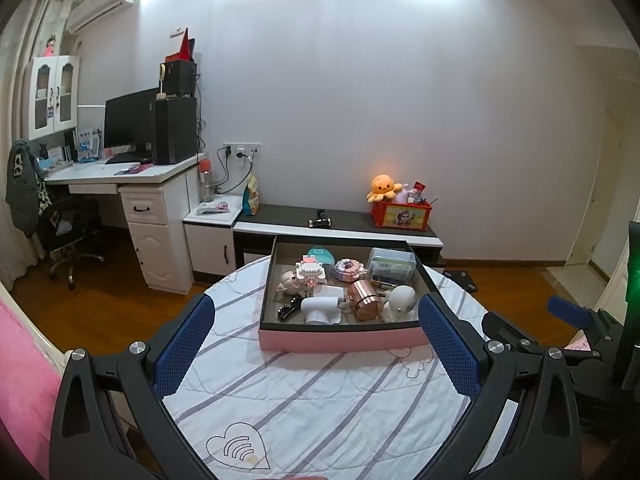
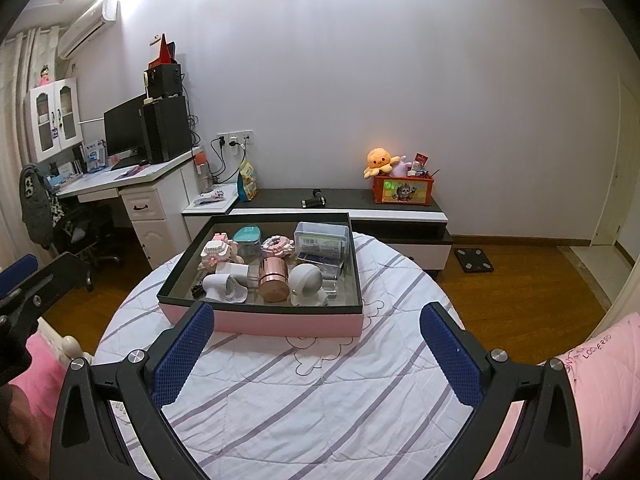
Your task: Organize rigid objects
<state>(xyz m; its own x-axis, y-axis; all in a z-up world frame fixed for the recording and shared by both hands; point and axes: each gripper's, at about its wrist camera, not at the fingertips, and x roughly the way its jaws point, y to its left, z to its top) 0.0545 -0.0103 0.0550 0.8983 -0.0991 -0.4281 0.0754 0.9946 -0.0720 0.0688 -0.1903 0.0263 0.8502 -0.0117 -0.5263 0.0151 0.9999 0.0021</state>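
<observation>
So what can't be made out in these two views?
- Label text on the clear plastic box: too small in both views.
- Small black item in the tray's near-left corner: partly hidden by the tray wall in the right wrist view.
- Table's near edge: cut off by both open grippers.

Round table [image 1: 320, 420] under striped quilted cover, pink-sided box [image 1: 340, 338] resting directly on it

One pink box [image 1: 340, 340] holds about ten small objects (one copper canister [image 1: 365, 299] among them).
</observation>
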